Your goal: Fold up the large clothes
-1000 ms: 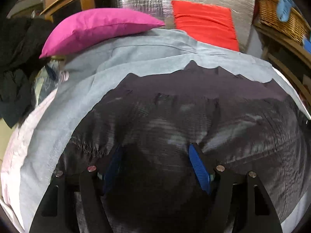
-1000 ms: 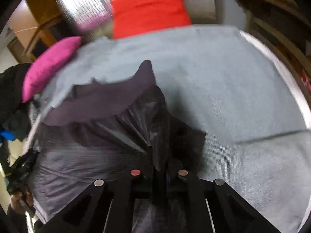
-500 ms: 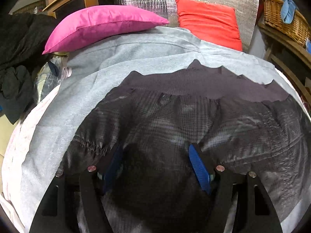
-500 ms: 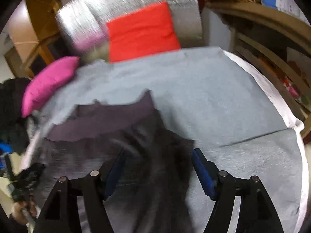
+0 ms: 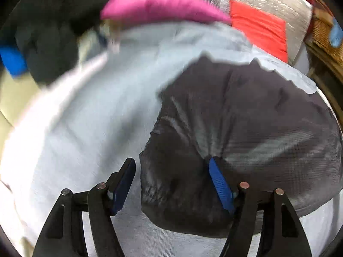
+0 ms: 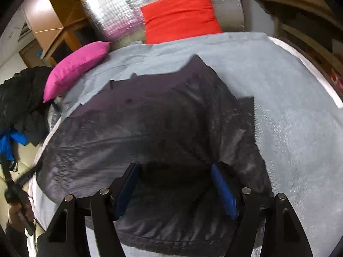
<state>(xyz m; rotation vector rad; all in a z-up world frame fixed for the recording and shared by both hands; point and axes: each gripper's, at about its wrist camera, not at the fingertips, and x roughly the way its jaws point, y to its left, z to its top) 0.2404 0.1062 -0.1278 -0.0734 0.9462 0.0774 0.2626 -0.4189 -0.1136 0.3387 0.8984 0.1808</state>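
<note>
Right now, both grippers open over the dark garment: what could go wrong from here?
1. The dark grey crinkled garment lies rumpled on the light grey bedspread; folding it now may trap creases.
2. The left gripper, jaws opening, straddles the garment's edge with one finger over the bedspread, so closing could pinch that too.
3. The right gripper sits mid-cloth, not at a corner; grabbing there could bunch it.

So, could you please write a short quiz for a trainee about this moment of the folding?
1. True or false: the right gripper is clamped on the dark garment.
2. Which cushion touches the grey blanket at its left corner: A pink, B red?
3. Fill in: the garment lies on the ____.

Key: 1 false, the gripper is open above the cloth. 2 A. 3 blanket.
</note>
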